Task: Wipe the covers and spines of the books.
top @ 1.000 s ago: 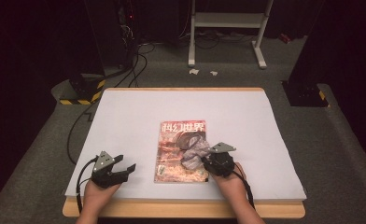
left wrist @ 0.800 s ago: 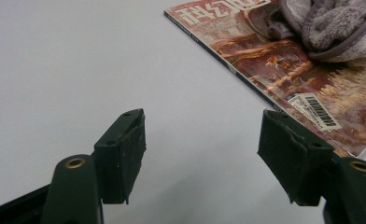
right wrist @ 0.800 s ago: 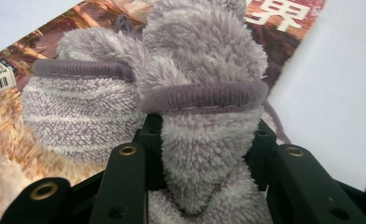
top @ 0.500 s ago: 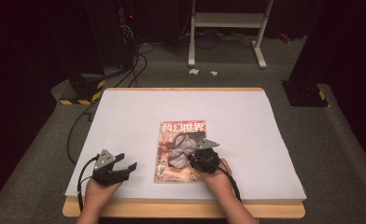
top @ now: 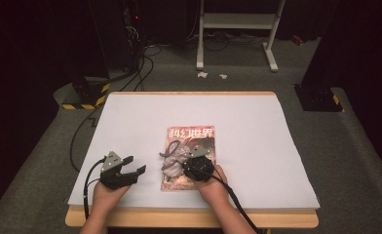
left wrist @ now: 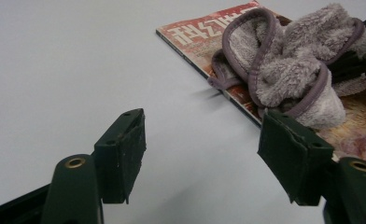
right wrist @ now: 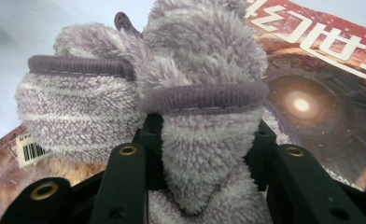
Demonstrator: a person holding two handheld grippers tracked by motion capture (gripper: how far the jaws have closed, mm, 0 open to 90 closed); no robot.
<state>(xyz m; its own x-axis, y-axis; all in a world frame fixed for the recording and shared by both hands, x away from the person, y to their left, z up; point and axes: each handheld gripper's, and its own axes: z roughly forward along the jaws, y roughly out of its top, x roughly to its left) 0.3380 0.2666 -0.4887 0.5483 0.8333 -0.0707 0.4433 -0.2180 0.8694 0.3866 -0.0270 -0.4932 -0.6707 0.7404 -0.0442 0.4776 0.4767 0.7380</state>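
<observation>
Both hands low, near edge of surface.
Left claw [top: 130,171] jaws spread, empty, pointing right. Right claw [top: 186,163] clamped, forearm angling in from below.

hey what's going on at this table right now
A person at a white-covered table holds a gripper in each hand. The right gripper is clamped on a fluffy grey-purple cloth, bunched up over a magazine with a red cover. The left gripper sits beside the magazine's left edge with its jaws open and nothing between them, pointed toward the cloth.
</observation>
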